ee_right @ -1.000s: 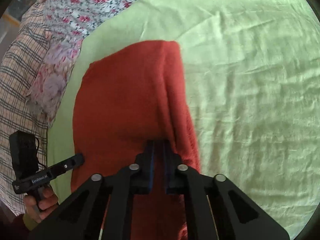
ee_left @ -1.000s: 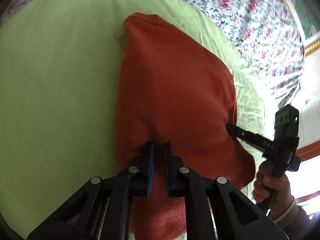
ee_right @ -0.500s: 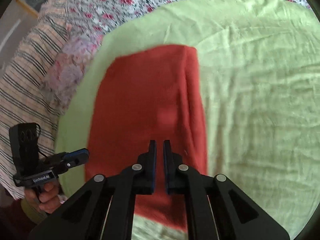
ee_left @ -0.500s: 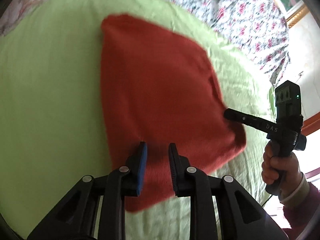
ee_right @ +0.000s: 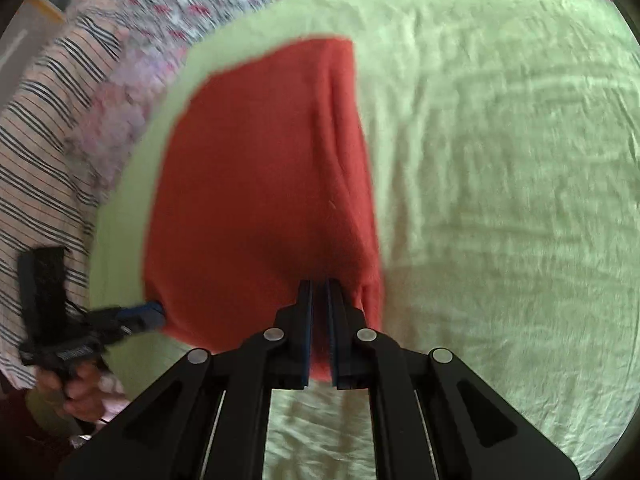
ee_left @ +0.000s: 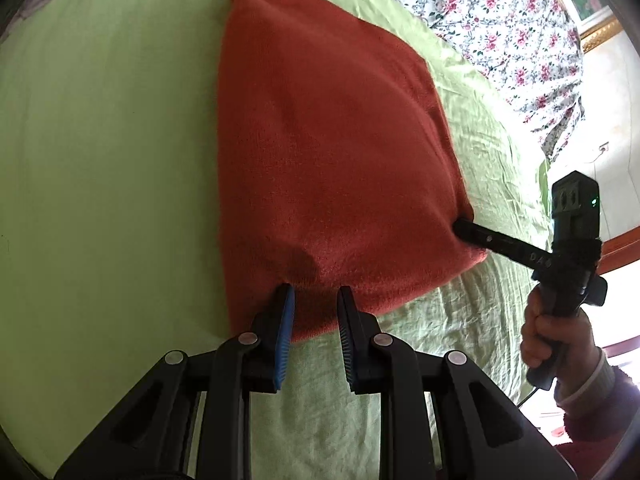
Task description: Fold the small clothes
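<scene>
A: Start at the jaws. What is the left gripper (ee_left: 313, 305) doing?

B: In the left wrist view its jaws stand a little apart, with blue pads showing. The near hem of the red garment (ee_left: 332, 152) lies in the gap between them, but the pads are not pressing on it.

A: And the right gripper (ee_right: 319, 285)?

B: Its jaws are closed almost together on the near edge of the same red garment (ee_right: 260, 184); a strip of red cloth runs down between the two pads.

A: Does each gripper show in the other's view?

B: Yes. At the right edge of the left wrist view, the right gripper (ee_left: 460, 227) has its tips at the garment's lower right corner, and a hand (ee_left: 560, 340) with a sleeve cuff holds its handle. At the lower left of the right wrist view, the left gripper (ee_right: 154, 312) sits at the garment's lower left edge, with a hand (ee_right: 78, 386) below it; that part is blurred.

A: Where does the garment lie?

B: In the centre of both frames, spread on a light green sheet (ee_left: 100, 160), folded with a long fold line down its right side in the right wrist view. A floral cloth (ee_left: 500, 20) fills the upper right of the left wrist view, and a striped fabric (ee_right: 44, 120) lies at the left of the right wrist view.
</scene>
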`<state>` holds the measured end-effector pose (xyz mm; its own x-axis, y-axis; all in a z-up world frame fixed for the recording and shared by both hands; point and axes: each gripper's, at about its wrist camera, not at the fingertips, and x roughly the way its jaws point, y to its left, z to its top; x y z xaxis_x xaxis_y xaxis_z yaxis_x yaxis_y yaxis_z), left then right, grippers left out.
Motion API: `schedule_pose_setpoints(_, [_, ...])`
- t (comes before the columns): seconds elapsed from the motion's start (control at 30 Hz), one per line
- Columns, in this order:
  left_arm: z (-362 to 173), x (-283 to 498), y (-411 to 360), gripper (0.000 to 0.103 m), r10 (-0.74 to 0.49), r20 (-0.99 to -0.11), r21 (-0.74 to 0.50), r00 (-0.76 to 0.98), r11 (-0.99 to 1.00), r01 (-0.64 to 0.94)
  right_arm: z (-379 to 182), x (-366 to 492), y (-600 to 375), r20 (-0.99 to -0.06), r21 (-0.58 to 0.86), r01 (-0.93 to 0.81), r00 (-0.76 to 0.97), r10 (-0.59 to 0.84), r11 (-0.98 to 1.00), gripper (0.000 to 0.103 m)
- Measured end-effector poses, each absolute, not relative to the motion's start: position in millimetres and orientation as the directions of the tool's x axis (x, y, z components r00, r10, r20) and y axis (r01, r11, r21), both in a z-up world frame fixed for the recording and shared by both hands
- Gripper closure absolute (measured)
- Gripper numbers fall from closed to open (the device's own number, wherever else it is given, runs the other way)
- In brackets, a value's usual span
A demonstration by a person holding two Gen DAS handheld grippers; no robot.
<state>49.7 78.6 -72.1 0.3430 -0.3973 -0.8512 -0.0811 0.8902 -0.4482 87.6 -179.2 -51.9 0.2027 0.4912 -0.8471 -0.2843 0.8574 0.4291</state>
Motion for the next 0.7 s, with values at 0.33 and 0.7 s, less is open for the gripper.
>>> schedule_pose_setpoints(0.33, [-60, 43, 70, 0.075, -0.329, -0.881, -0.36, 0.34, 0.932, -0.032, -46, 79, -179, -0.838, 0.43, -0.261, 0.24, 0.49, 0.864, 0.095])
schedule_pose_setpoints(0.7, [-40, 23, 68, 0.051, -0.245, -0.893, -0.27, 0.377, 0.963, -0.014, -18, 50, -172, -0.826, 0.434, -0.272, 0.261, 0.5, 0.859, 0.094])
